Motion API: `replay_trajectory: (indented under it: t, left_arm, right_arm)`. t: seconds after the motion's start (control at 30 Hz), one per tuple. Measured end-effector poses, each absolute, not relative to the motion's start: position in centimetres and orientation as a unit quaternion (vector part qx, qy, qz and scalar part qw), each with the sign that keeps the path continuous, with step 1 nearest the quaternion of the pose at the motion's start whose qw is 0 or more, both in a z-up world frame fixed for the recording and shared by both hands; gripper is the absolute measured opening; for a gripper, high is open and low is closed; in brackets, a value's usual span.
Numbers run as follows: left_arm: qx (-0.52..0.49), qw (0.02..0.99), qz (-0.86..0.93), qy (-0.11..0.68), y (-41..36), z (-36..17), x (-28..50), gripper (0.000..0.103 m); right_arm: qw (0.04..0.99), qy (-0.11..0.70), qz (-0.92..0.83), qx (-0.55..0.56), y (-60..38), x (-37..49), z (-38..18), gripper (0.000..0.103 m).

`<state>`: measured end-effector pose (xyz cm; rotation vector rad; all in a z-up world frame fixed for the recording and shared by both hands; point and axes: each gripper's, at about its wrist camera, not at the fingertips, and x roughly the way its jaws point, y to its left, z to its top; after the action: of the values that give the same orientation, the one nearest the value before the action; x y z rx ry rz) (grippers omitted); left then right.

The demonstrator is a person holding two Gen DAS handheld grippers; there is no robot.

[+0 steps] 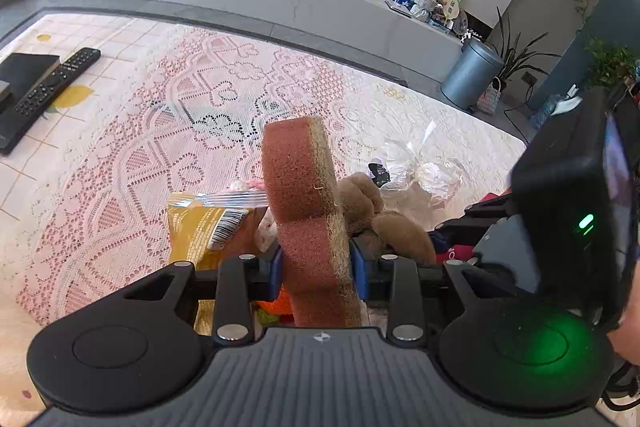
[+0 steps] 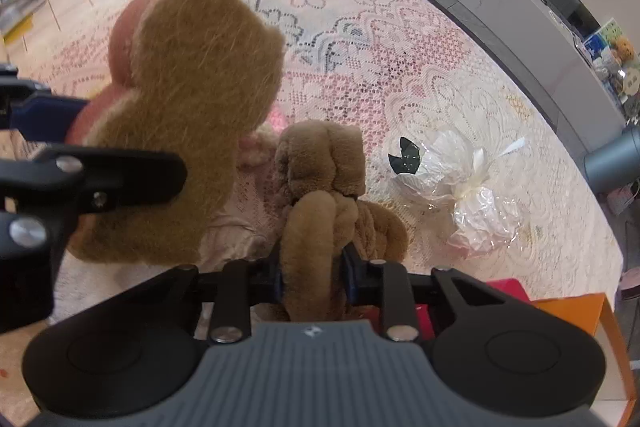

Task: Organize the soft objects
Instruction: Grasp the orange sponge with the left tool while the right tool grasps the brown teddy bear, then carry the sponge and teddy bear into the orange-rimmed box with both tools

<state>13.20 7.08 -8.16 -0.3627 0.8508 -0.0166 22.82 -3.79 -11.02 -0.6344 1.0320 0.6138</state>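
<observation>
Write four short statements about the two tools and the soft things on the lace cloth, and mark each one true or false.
1. The left tool grips a bear-shaped sponge. True.
2. The right tool is open and holds nothing. False: it is shut on the brown plush toy.
3. A crumpled clear wrapper lies on the lace cloth, beside the plush toy. True.
4. The sponge lies flat on the cloth. False: it is held up on edge.

Both wrist cams close, angled down; share plush bear point(image 1: 360, 203).
</observation>
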Motion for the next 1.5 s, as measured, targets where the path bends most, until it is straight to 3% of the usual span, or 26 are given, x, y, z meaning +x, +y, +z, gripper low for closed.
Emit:
replay_trajectory:
  t: [0.5,0.83,1.07,1.5]
  left_arm:
    - [-0.149,0.923,-0.012,0.356,5.3,-2.0,10.2,0.037]
    - [-0.141,0.923,-0.142,0.33,-1.0,3.1,10.7,0.037]
    - [-0.117,0.905,-0.233,0.338,-8.2,4.3,13.6,0.037]
    - [-0.049,0.844,-0.25,0.471,-19.2,-2.2,23.0,0.037]
  right_arm:
    - [0.857,0.394,0.315,-0.107,-11.7,18.8,0.8,0.024]
    - [0.908,0.336,0.246,-0.039,-21.9,16.6,6.4,0.024]
    - [0.921,0.343,0.182,-0.031,-28.4,15.8,6.2,0.025]
    - [0.893,0.44,0.099,-0.004,-34.9,19.7,-0.1,0.025]
